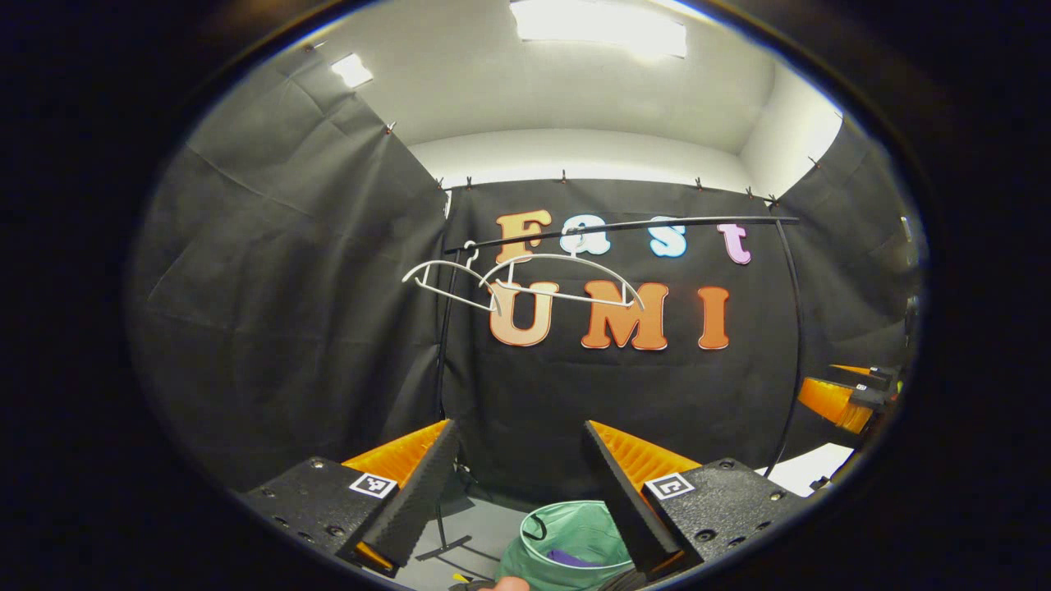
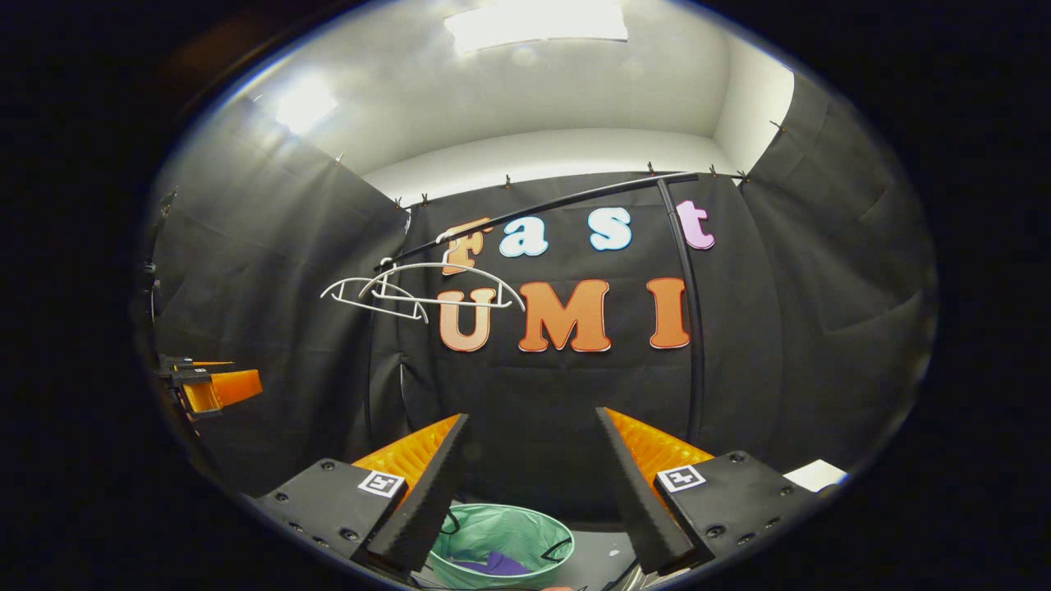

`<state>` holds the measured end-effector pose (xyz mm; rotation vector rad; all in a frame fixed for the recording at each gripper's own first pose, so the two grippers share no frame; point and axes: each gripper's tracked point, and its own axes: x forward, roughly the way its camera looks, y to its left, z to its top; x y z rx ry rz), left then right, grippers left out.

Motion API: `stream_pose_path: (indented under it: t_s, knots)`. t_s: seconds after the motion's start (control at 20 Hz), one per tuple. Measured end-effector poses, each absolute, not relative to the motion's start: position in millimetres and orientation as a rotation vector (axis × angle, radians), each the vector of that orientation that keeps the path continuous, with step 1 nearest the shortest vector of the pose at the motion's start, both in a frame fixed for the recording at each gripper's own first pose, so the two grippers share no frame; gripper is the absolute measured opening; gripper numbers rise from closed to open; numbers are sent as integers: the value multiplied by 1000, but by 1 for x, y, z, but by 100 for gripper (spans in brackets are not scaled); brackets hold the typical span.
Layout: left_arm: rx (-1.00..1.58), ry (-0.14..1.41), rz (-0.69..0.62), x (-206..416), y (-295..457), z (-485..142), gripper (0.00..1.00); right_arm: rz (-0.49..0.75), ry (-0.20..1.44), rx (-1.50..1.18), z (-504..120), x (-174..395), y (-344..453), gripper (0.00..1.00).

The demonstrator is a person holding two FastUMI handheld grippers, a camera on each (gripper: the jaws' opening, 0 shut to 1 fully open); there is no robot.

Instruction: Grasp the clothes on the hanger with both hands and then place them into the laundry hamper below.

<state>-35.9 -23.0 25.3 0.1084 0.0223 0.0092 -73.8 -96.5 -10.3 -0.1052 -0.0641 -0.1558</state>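
L claw (image 1: 519,460) wide open w/ nothing between its fingers, held above a green laundry hamper (image 1: 566,546) on the floor; purple clothes (image 1: 572,559) lie inside it. Two white hangers (image 1: 525,283) hang bare on the black rail (image 1: 657,224) at its left end, one overlapping the other. R claw (image 1: 850,398) shows at far right edge, well apart; its state can't be told.
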Motion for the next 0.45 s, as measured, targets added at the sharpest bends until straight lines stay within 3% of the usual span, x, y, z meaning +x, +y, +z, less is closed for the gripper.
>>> stream_pose_path:
  t_s: [0.1,0.15,0.45]
  knots:
    - [94,31,4,-38,-24,23,91,-151,-56,-96,-11,-73,-96,96]
    - [92,31,2,-40,-24,23,95,-153,-58,-90,-11,-74,-96,96]
    - [85,10,14,-37,-21,31,91,-171,-74,-87,-4,-73,-101,96]
